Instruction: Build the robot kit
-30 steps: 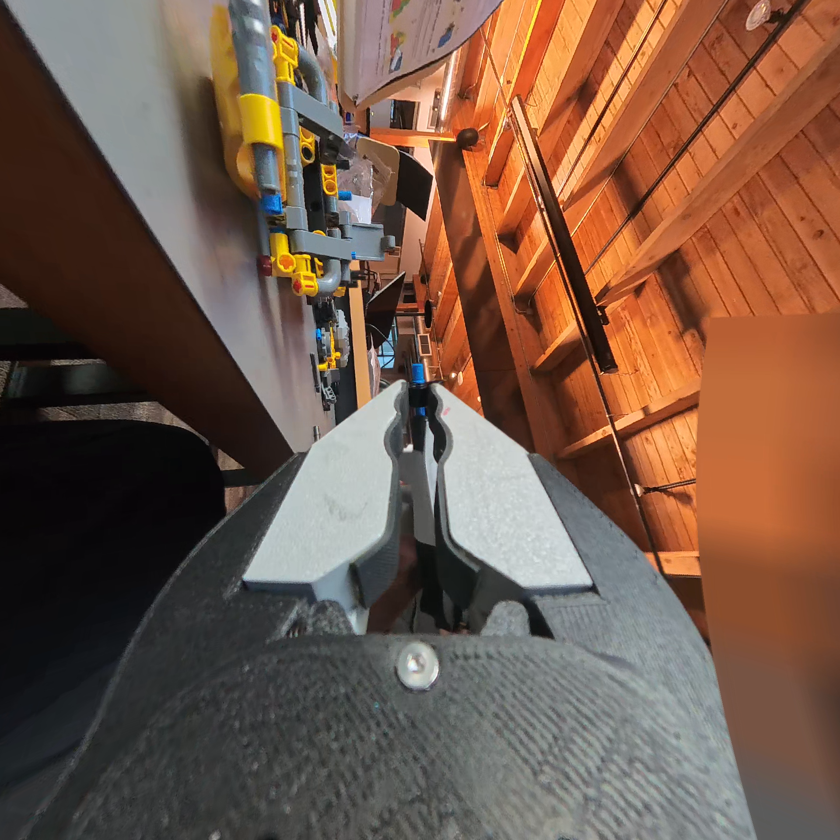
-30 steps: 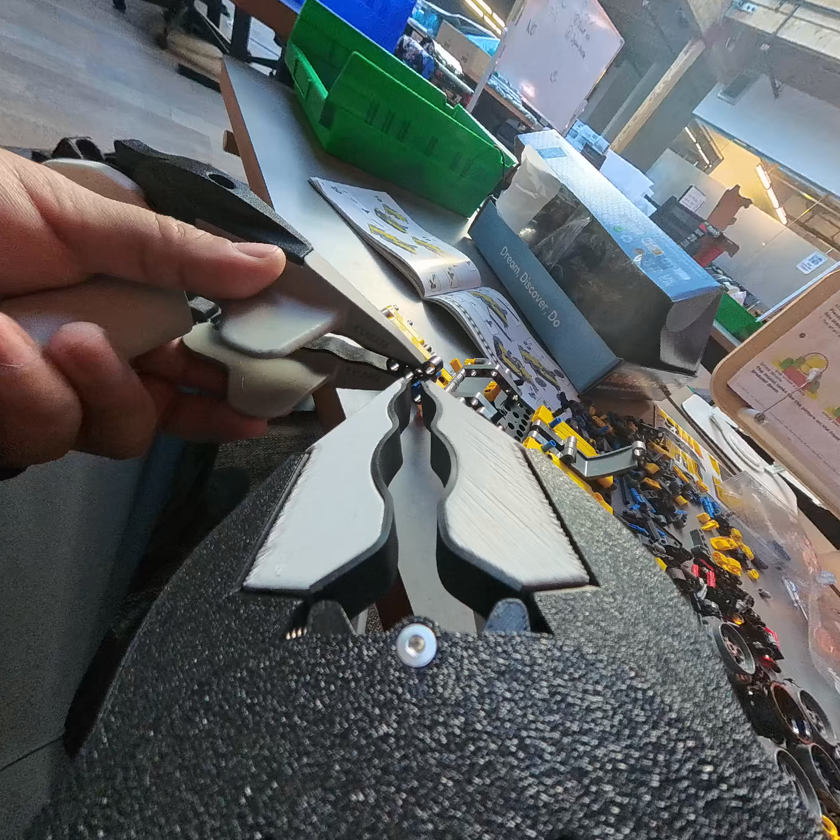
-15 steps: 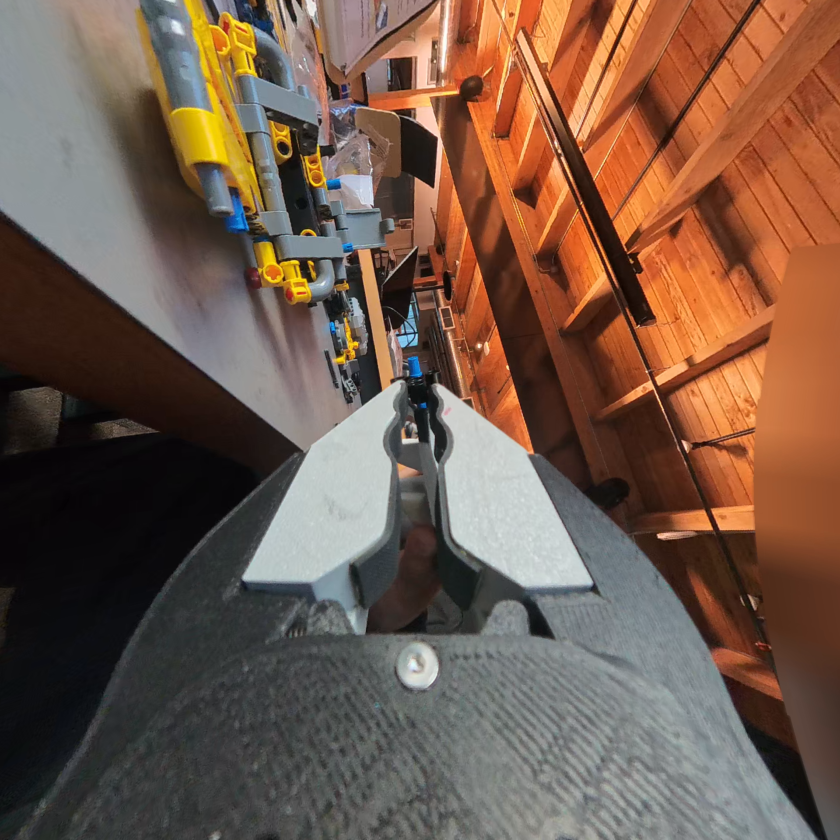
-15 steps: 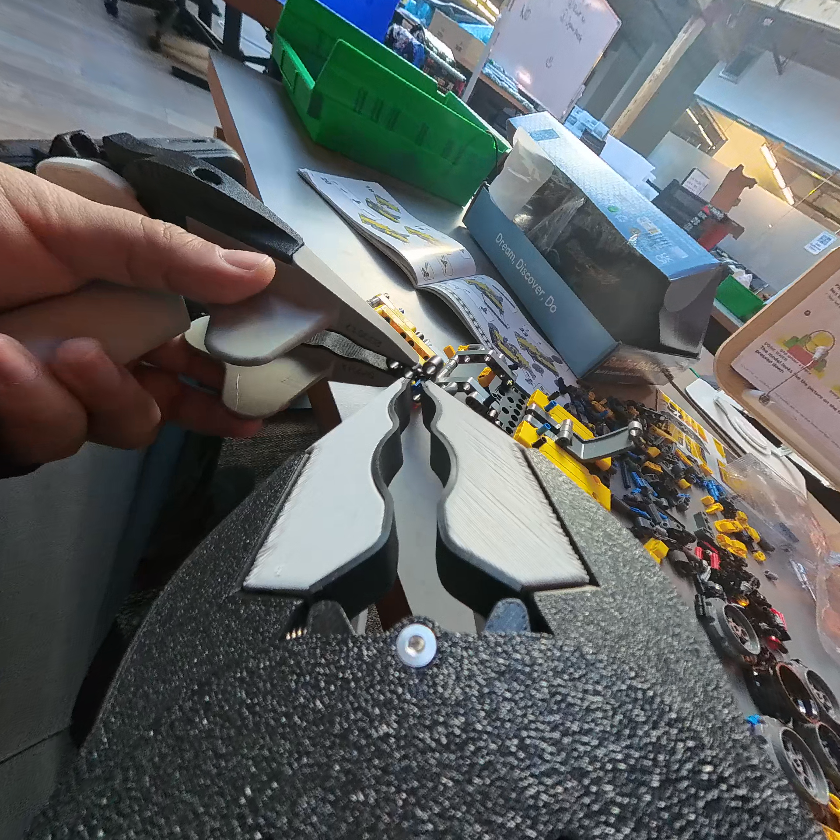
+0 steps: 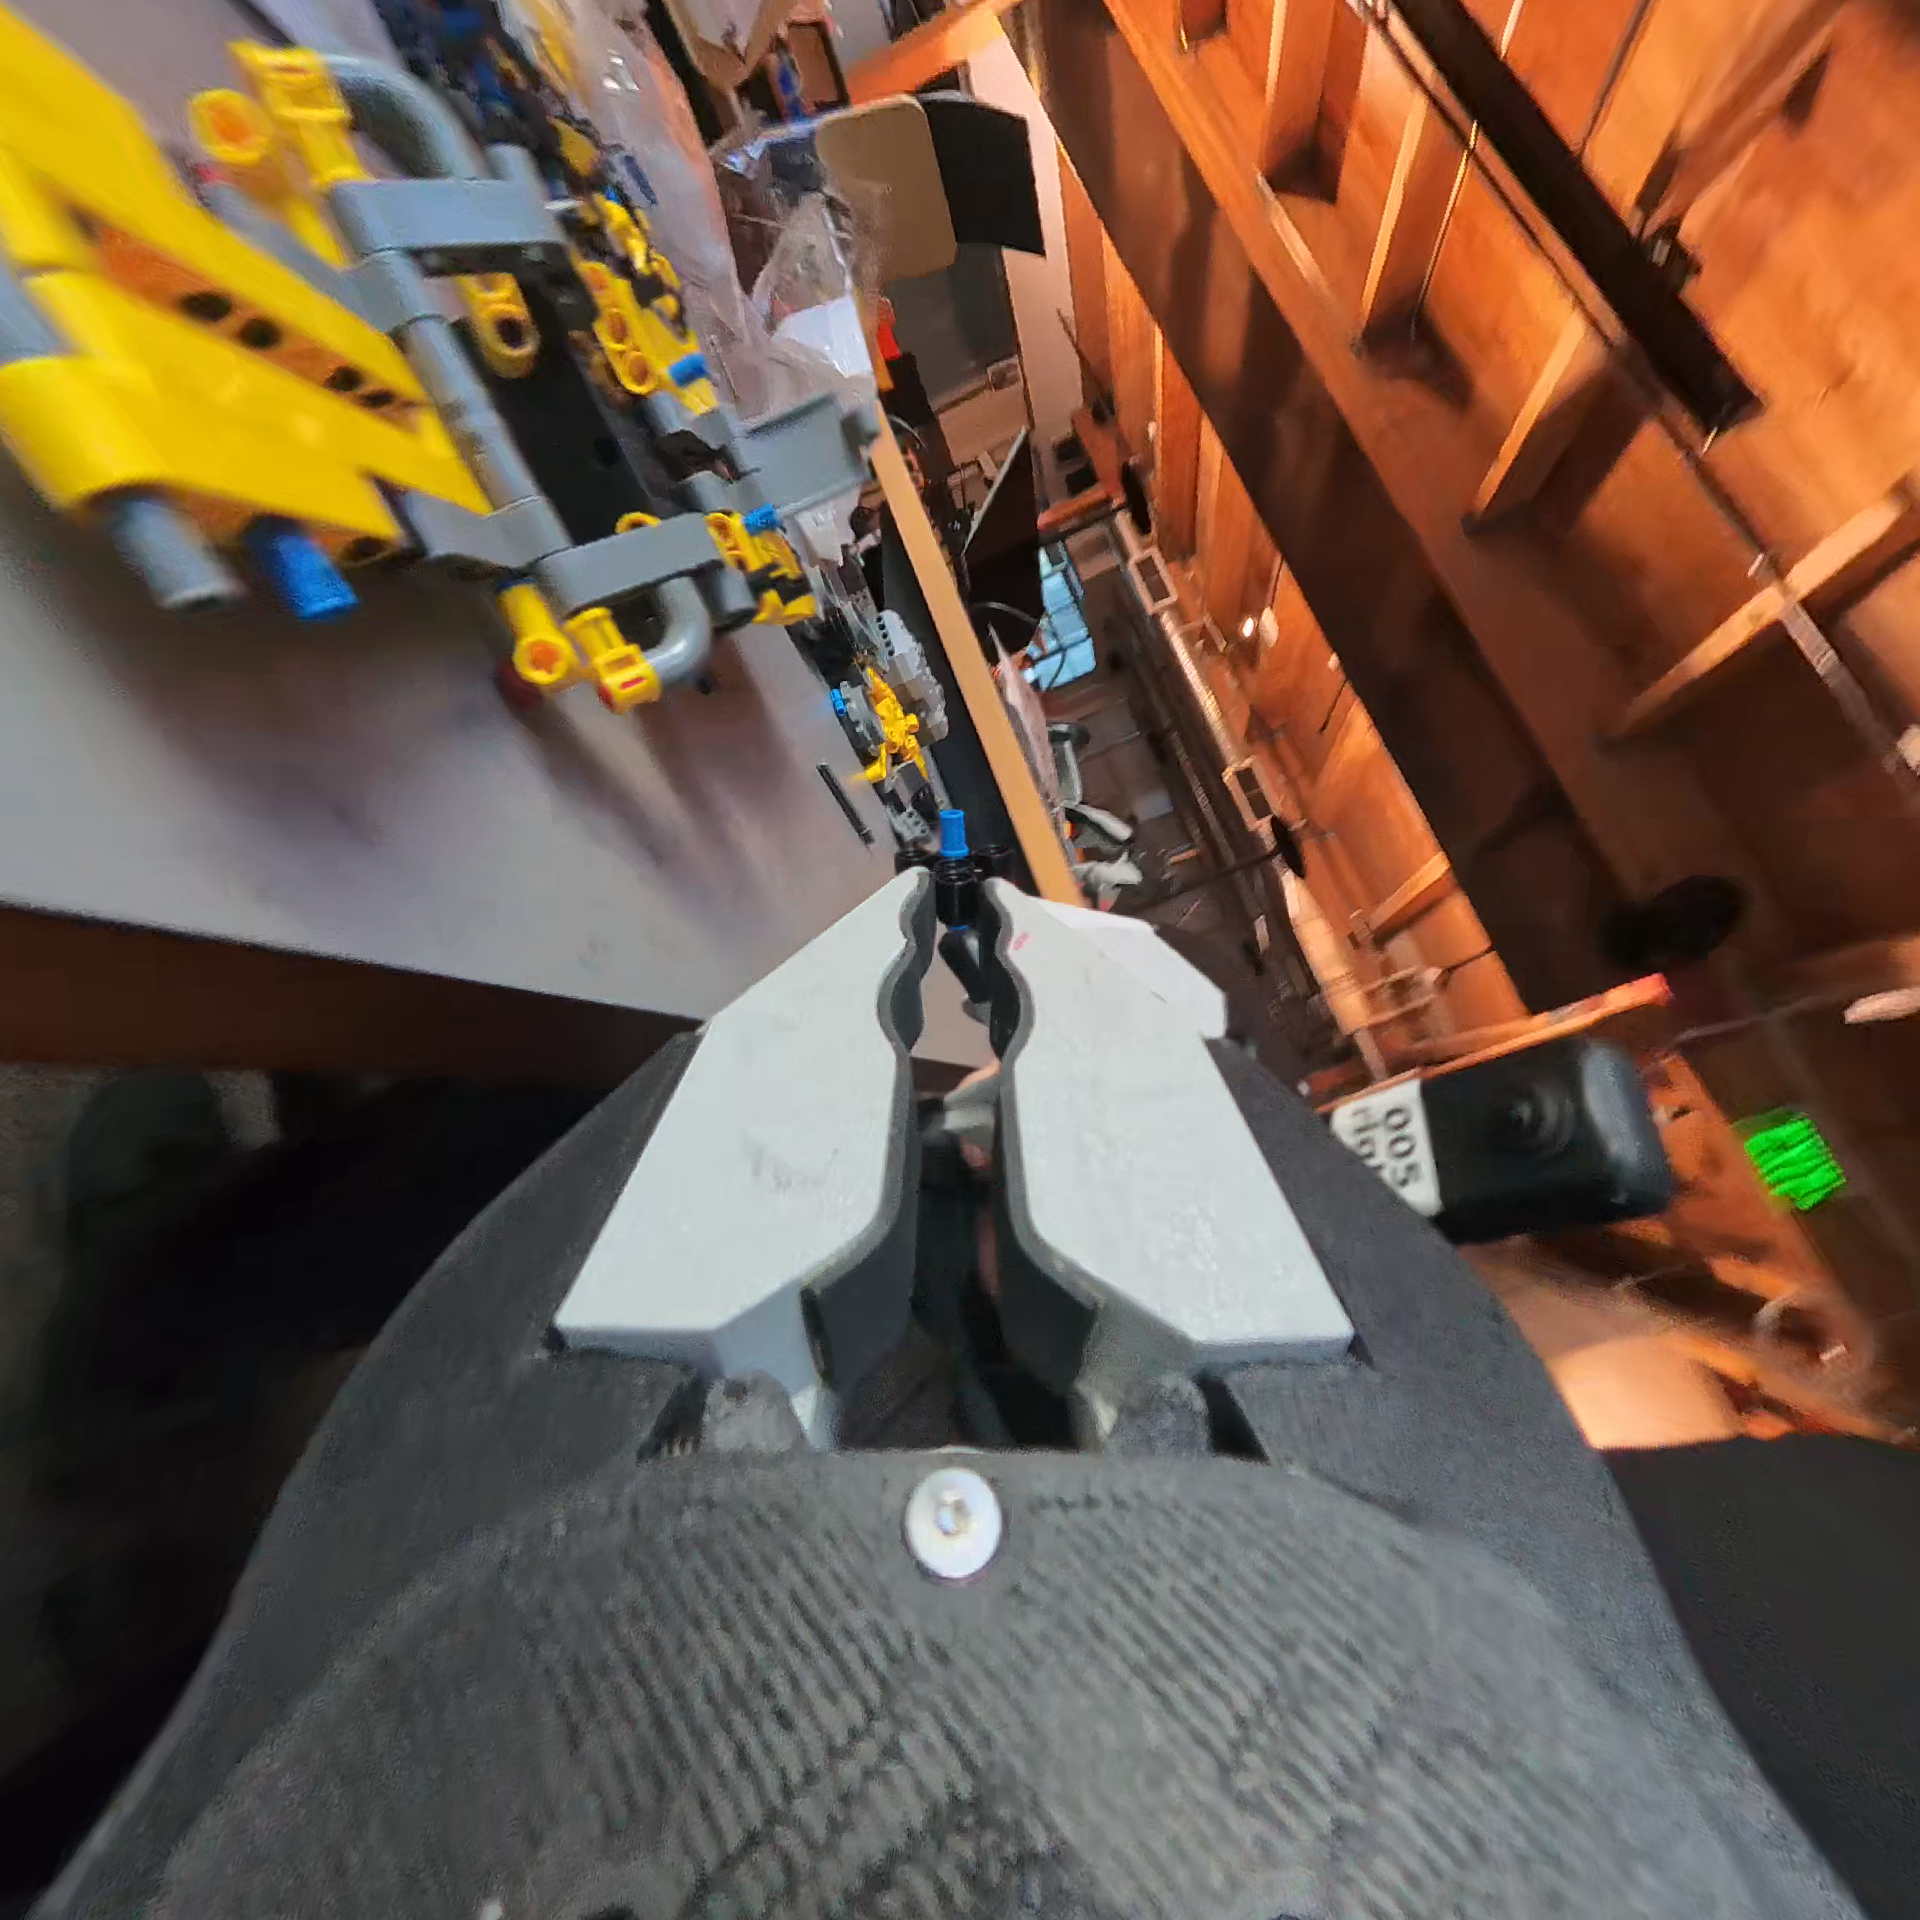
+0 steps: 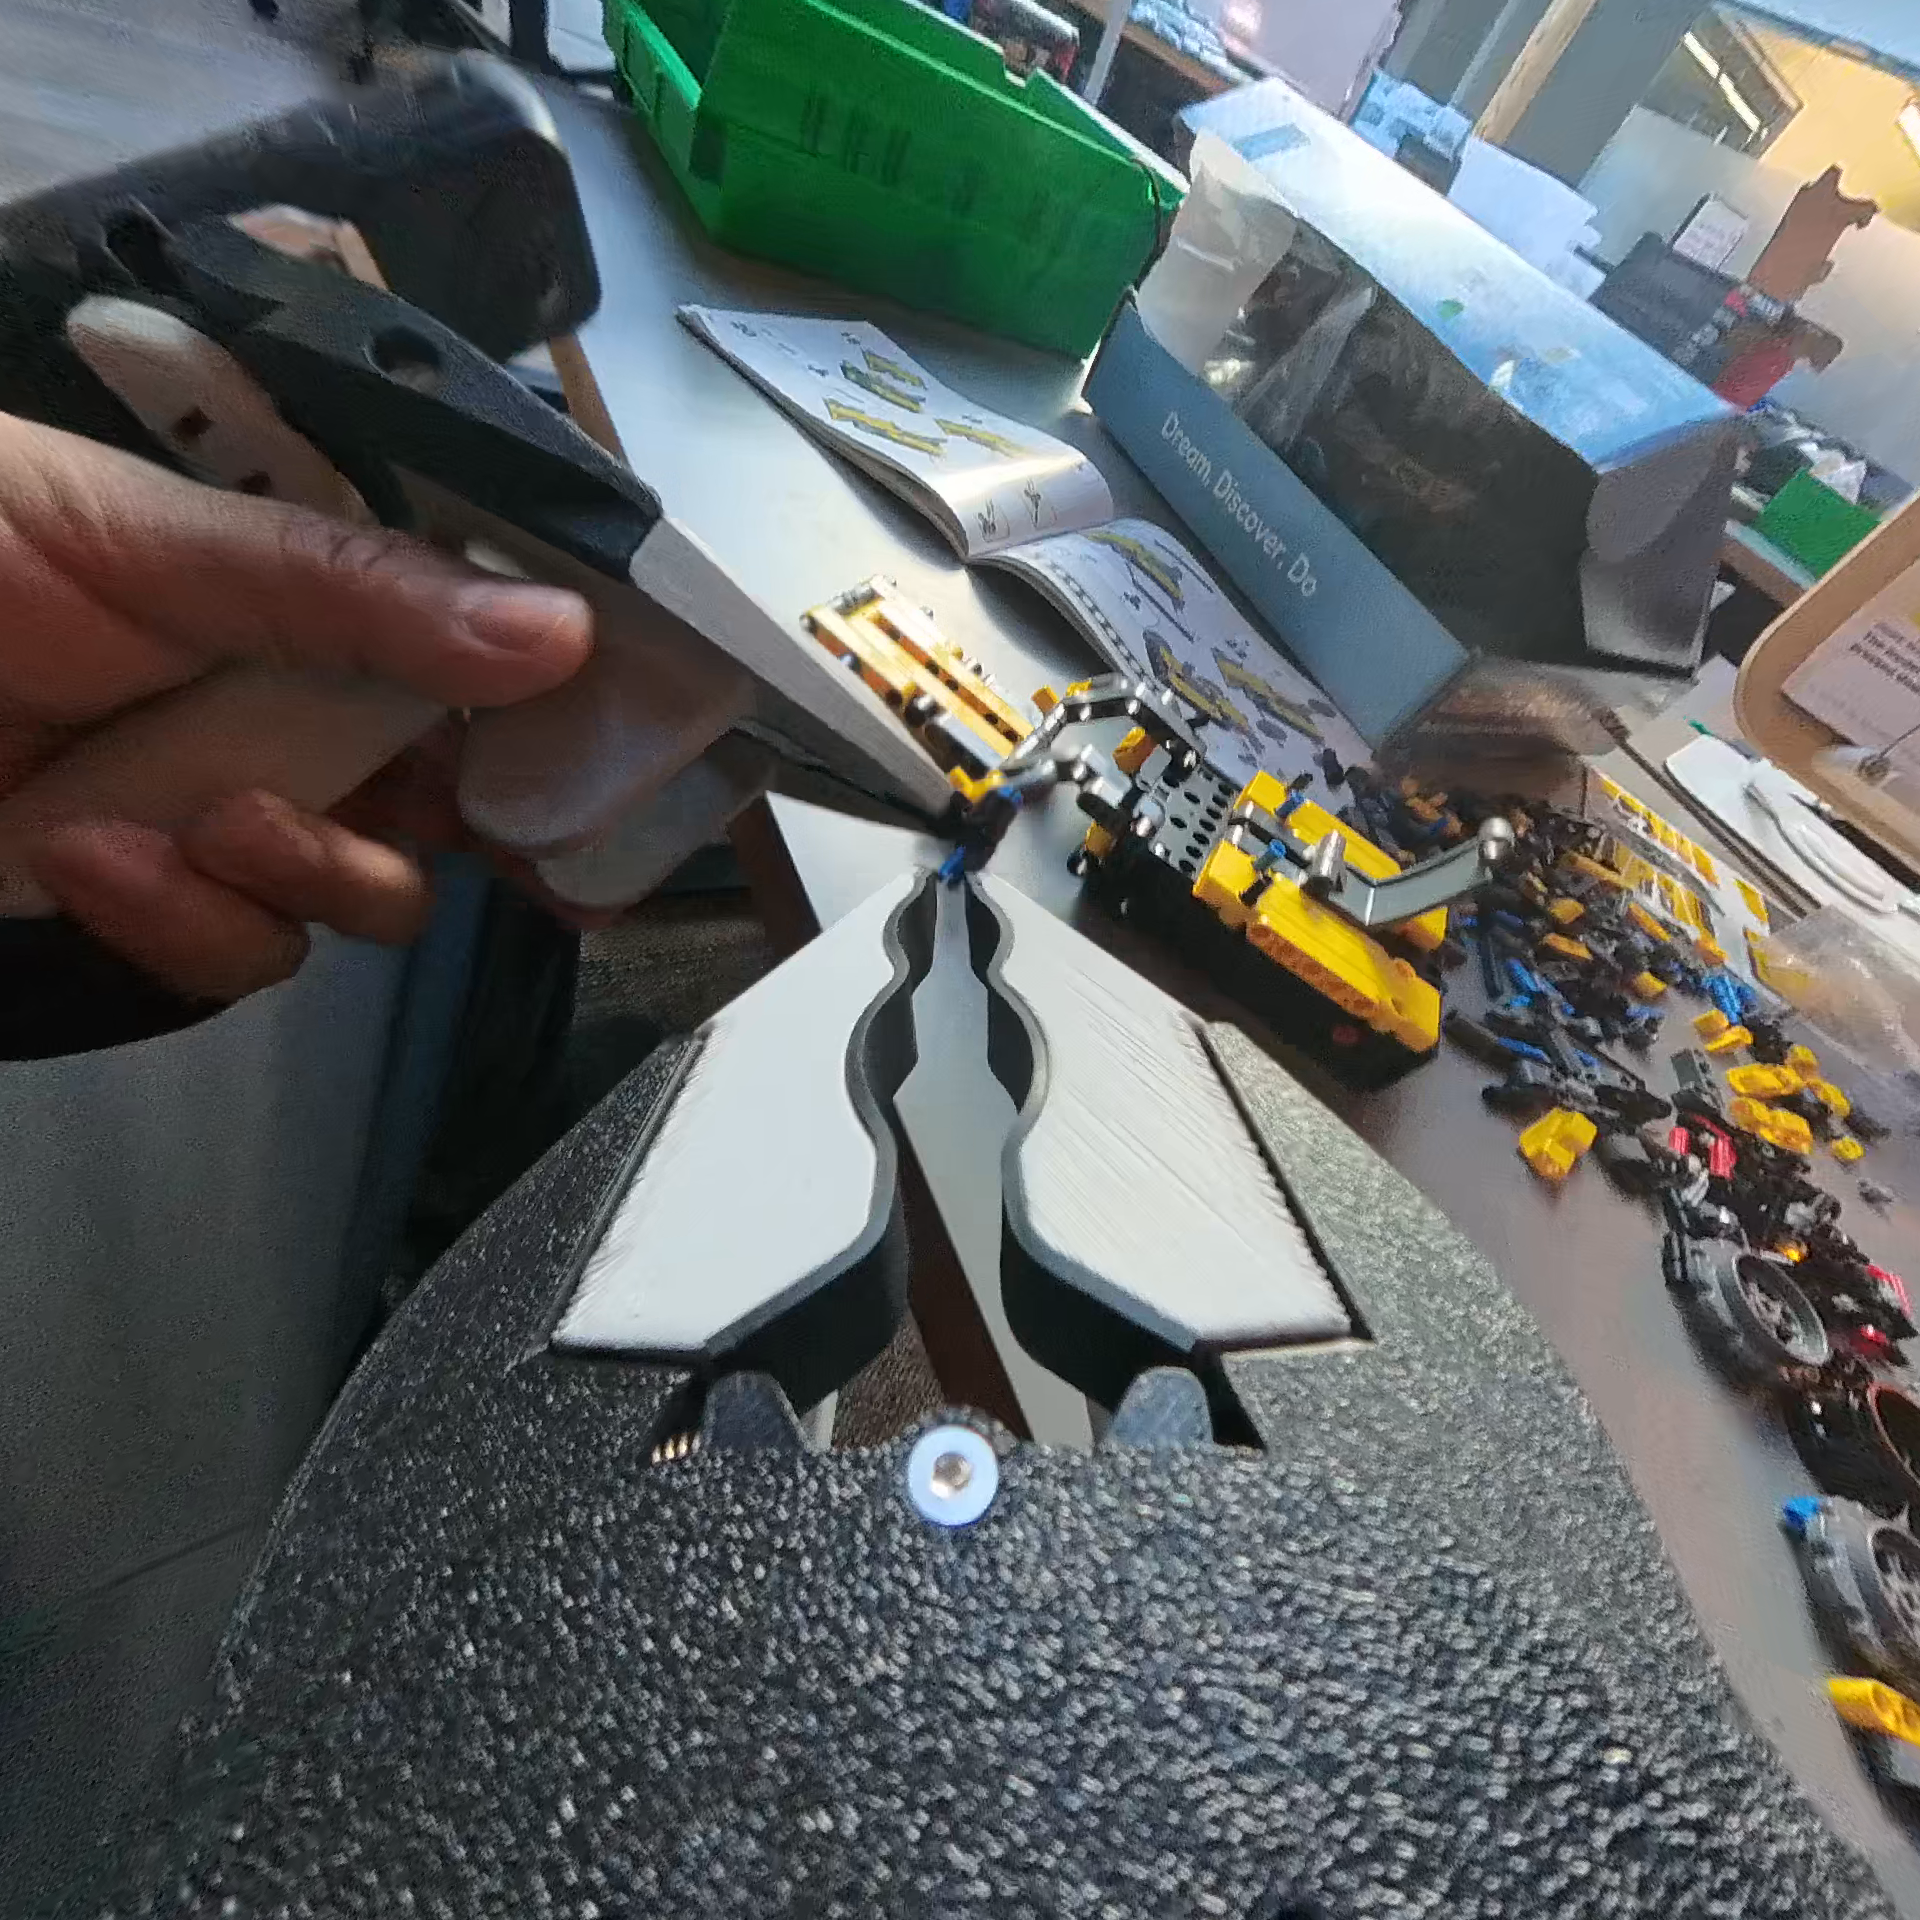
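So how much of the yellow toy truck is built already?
Only part of it. The yellow-and-black model stands on the table with a grey arm fitted. In hand: the left gripper pinches a black connector, and the right gripper pinches a small blue pin right by it. Left to do: loose pieces and wheels lie unattached beside the model.

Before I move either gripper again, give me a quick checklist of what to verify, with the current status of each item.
1. Left gripper hold: fingers shut on the black connector with its blue pin. Ok.
2. Right gripper hold: a small blue piece sits at its fingertips; whether it is clamped, cannot tell.
3. Tip alignment: both grippers' tips meet closely, off the table edge. Ok.
4. Yellow model: on the table, apart from both grippers. Ok.
5. Picture sharpness: left wrist view is blurred. Not ok.
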Tool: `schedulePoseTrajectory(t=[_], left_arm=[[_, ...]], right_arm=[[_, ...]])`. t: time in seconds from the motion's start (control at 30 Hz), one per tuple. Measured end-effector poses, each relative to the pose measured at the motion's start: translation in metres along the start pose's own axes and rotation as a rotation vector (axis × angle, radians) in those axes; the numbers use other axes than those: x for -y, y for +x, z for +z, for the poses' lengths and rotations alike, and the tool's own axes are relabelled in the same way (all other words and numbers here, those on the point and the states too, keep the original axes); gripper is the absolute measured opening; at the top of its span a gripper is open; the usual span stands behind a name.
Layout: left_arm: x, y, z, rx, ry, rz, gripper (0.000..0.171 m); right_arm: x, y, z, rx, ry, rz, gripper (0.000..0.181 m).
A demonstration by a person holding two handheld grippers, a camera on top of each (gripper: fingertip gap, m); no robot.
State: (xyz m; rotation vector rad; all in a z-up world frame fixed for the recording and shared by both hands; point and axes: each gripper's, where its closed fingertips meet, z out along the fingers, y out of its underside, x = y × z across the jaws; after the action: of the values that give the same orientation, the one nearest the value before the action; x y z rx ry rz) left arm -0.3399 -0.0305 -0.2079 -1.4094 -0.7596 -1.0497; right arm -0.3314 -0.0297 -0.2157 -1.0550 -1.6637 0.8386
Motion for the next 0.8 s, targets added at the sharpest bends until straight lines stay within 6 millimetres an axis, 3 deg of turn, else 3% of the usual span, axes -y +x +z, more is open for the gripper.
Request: schedulePoseTrajectory(t=[0.1, 0.2, 0.3, 0.37, 0.43, 0.57, 0.8], left_arm=[[-0.003, 0.002, 0.003, 0.032, -0.023, 0.277, 0.004], [-0.004, 0.004, 0.005, 0.086, -0.055, 0.627, 0.005], [-0.011, 0.011, 0.011, 0.081, -0.107, 0.873, 0.005], [-0.016, 0.011, 0.017, 0.087, -0.133, 1.009, 0.005], [-0.022, 0.008, 0.022, 0.089, -0.160, 1.109, 0.005], [-0.026, 0.002, 0.026, 0.097, -0.184, 1.255, 0.005], [-0.020, -0.008, 0.021, 0.123, -0.167, 1.344, 0.005]], right_arm=[[-0.016, 0.010, -0.018, -0.024, -0.041, 0.025, 0.005], [-0.038, 0.041, -0.048, -0.103, -0.101, 0.098, 0.005], [-0.064, 0.073, -0.078, -0.114, -0.169, 0.288, 0.005], [-0.081, 0.079, -0.089, -0.045, -0.226, 0.413, 0.003], [-0.089, 0.082, -0.093, 0.008, -0.249, 0.524, 0.004], [-0.088, 0.076, -0.085, 0.129, -0.263, 0.675, 0.014], [-0.105, 0.069, -0.068, 0.120, -0.393, 0.601, 0.026]])
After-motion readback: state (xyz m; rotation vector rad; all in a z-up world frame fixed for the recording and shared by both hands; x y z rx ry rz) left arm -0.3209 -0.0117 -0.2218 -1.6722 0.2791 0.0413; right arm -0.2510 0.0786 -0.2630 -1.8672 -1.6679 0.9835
